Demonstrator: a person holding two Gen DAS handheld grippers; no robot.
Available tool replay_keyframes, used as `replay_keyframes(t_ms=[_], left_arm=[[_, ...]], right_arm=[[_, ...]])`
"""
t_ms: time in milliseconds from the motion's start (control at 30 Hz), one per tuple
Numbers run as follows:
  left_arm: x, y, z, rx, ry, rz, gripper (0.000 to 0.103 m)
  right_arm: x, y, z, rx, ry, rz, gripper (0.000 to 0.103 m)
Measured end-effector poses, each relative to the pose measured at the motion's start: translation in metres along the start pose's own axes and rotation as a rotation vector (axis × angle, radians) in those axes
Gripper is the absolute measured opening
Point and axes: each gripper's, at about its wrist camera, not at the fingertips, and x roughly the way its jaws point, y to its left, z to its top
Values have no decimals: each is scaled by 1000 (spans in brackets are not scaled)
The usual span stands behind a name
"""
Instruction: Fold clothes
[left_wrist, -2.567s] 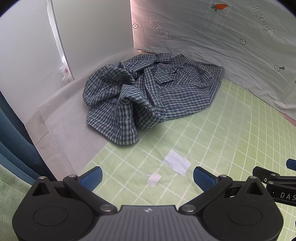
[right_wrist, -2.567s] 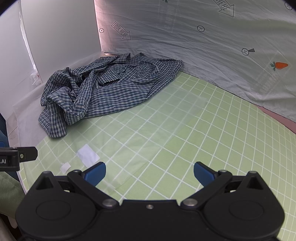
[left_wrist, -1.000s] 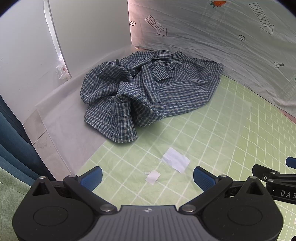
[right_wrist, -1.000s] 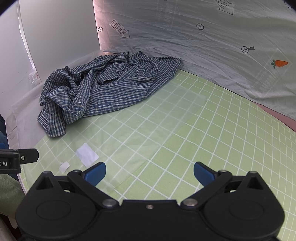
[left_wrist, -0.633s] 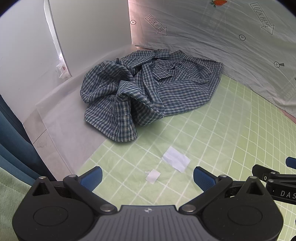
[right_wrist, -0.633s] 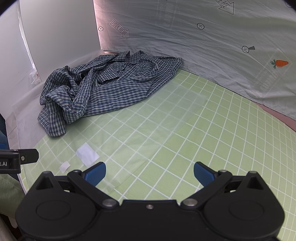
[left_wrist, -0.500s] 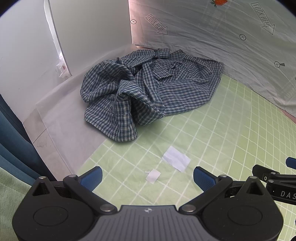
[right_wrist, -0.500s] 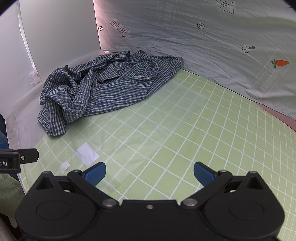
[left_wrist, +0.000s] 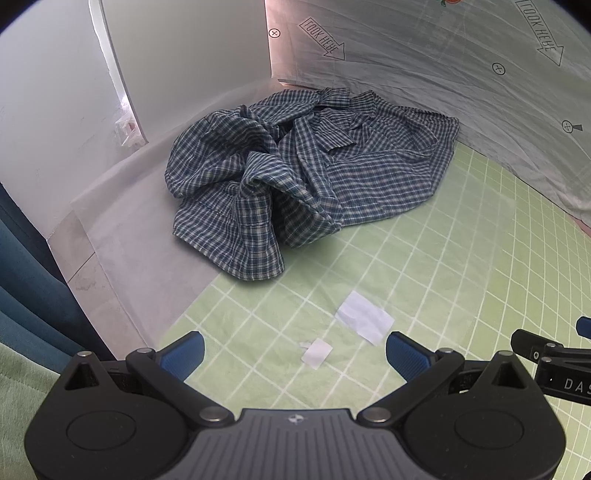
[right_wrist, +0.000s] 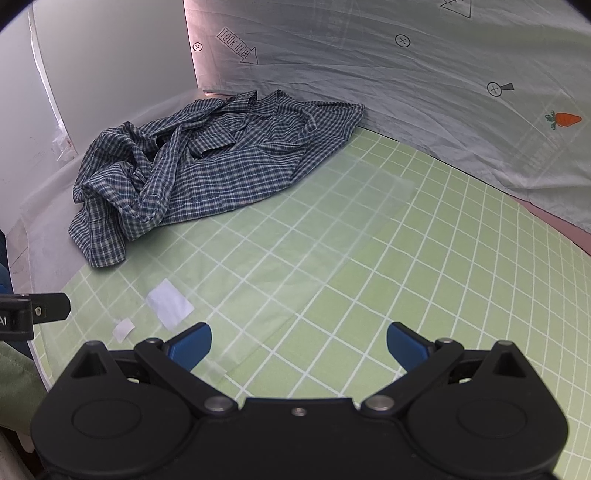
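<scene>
left claw (left_wrist: 294, 352) gaping wide, holding nothing | checked shirt (left_wrist: 306, 177) lying crumpled at the far corner of the green grid mat (left_wrist: 461, 258) | two paper scraps (left_wrist: 364, 322) sitting just ahead of the claw

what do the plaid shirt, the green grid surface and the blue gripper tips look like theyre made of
Plaid shirt: thin woven fabric, likely cotton, matte; it lies in soft creases and folds.
Green grid surface: apparently a printed cloth or mat, matte, lying flat with faint ripples.
Blue fingertips: look like smooth rubber or plastic pads with a slight sheen on black, probably plastic, linkages.
</scene>
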Motion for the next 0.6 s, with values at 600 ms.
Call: replay_keyframes(t_ms=[600], left_arm=[[112, 20, 100, -42, 88, 46, 103]], right_arm=[[115, -14, 95, 73, 39, -34, 99]])
